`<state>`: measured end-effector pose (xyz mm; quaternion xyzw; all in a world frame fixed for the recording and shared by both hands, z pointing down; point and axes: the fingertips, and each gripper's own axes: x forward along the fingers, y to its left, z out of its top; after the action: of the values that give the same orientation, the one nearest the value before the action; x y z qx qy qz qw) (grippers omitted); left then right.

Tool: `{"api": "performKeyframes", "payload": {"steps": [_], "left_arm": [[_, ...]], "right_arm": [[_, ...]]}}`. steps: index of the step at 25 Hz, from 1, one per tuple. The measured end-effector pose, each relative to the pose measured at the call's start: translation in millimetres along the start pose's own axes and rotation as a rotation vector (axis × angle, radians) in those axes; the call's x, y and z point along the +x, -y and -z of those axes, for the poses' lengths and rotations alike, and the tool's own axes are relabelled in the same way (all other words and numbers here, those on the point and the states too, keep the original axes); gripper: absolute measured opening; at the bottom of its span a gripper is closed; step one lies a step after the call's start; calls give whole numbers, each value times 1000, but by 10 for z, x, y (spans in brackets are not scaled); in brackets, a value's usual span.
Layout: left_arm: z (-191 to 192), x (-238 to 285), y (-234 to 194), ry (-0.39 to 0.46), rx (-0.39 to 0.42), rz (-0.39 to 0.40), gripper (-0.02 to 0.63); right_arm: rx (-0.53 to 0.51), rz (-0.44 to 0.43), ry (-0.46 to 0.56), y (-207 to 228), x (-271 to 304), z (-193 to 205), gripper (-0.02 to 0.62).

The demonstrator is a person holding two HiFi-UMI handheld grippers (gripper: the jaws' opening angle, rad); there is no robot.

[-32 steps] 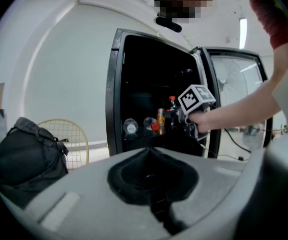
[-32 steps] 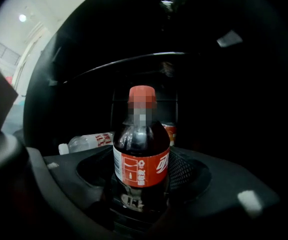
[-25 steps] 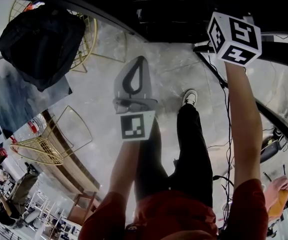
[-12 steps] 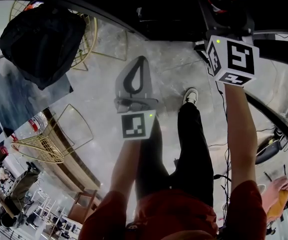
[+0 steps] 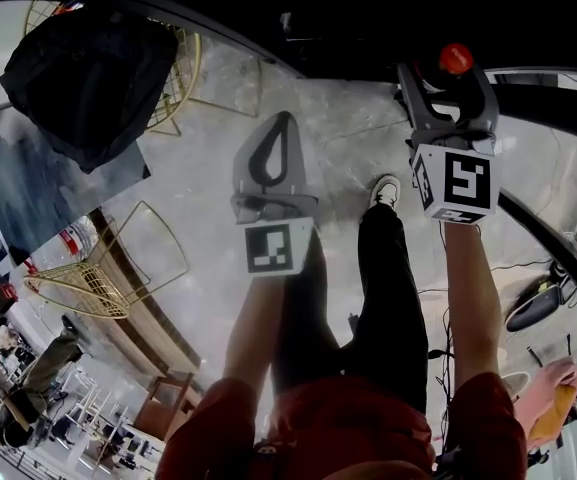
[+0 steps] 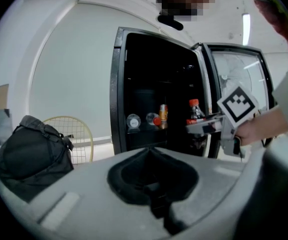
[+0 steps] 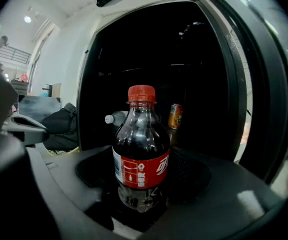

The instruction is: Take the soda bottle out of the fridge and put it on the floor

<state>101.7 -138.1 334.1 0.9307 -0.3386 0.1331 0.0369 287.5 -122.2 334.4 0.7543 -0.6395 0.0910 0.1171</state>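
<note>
Far left in the head view, a black bag (image 5: 83,73) slumps on a gold wire chair (image 5: 186,78). Next comes the left forearm (image 5: 253,338), bare below a red sleeve and stretched straight ahead over the grey floor (image 5: 188,268). At its end the left gripper (image 5: 281,123) has its jaws brought together at the tips with nothing in the hollow between them. It faces the open fridge (image 6: 151,74). Right of it are the person's dark trouser leg and white shoe (image 5: 382,192). Further right the right forearm (image 5: 468,288) reaches forward too, a bit further ahead. Its right gripper (image 5: 448,78) clasps the soda bottle (image 7: 141,149) low on the body. The bottle is upright, red cap on top, held in the air just before the fridge's dark opening. A can (image 7: 174,116) stands on a shelf behind it
</note>
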Motion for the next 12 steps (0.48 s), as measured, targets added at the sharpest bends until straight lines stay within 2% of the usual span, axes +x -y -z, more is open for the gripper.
{"api": "performKeyframes", "payload": {"steps": [5, 12], "left_arm": [[134, -54, -39, -24, -5, -21, 0], [381, -229, -32, -78, -29, -44, 0]], "right_arm": [[70, -20, -83, -140, -212, 424, 304], [69, -56, -164, -353, -450, 781, 304]]}}
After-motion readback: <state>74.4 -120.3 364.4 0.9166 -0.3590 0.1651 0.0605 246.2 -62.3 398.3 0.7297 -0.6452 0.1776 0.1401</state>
